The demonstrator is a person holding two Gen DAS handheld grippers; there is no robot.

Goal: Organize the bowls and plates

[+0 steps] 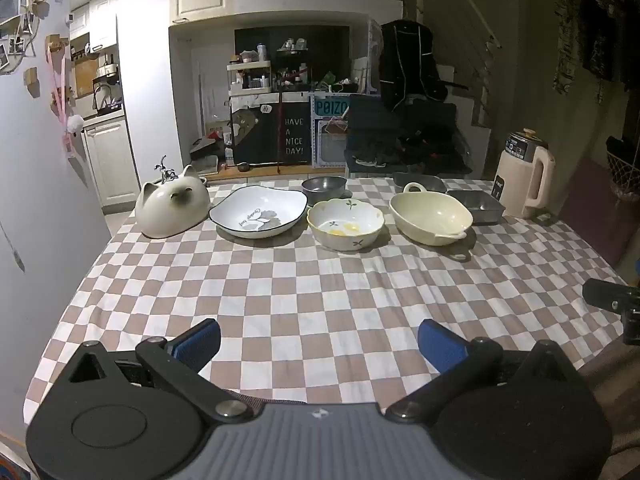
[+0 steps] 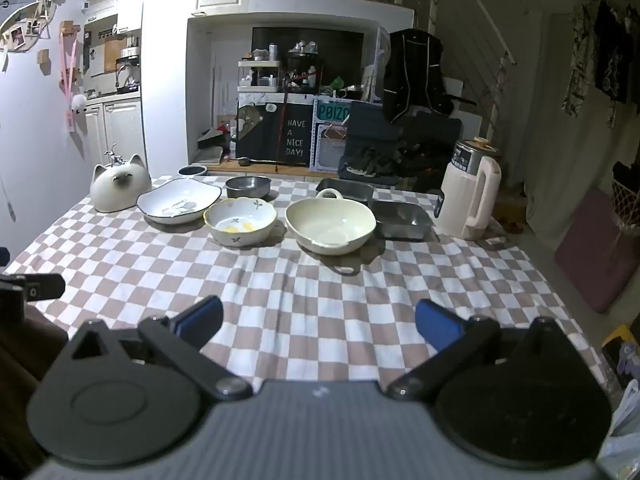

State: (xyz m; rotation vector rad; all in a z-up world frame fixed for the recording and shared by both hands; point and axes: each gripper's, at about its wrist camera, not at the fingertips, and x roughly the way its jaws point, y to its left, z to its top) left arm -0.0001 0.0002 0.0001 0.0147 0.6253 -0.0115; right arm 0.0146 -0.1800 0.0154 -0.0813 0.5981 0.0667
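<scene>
A row of dishes stands at the far side of the checkered table [image 1: 320, 300]: a white plate with a dark rim [image 1: 258, 216], a scalloped flower bowl [image 1: 345, 229], a cream bowl with handles [image 1: 430, 218], a small metal bowl [image 1: 324, 189] and two metal trays [image 1: 476, 205]. In the right wrist view they are the plate [image 2: 178, 202], flower bowl [image 2: 240, 226], cream bowl [image 2: 330, 226], metal bowl [image 2: 247, 187] and tray [image 2: 402, 218]. My left gripper [image 1: 319, 344] and right gripper [image 2: 319, 326] are open and empty, hovering over the near table, well short of the dishes.
A cat-shaped ceramic cover [image 1: 172, 208] sits at the far left of the row. A cream electric kettle [image 1: 524, 176] stands at the far right, also in the right wrist view [image 2: 470, 196]. A white fridge [image 1: 36, 160] stands left of the table. A cluttered shelf lies behind.
</scene>
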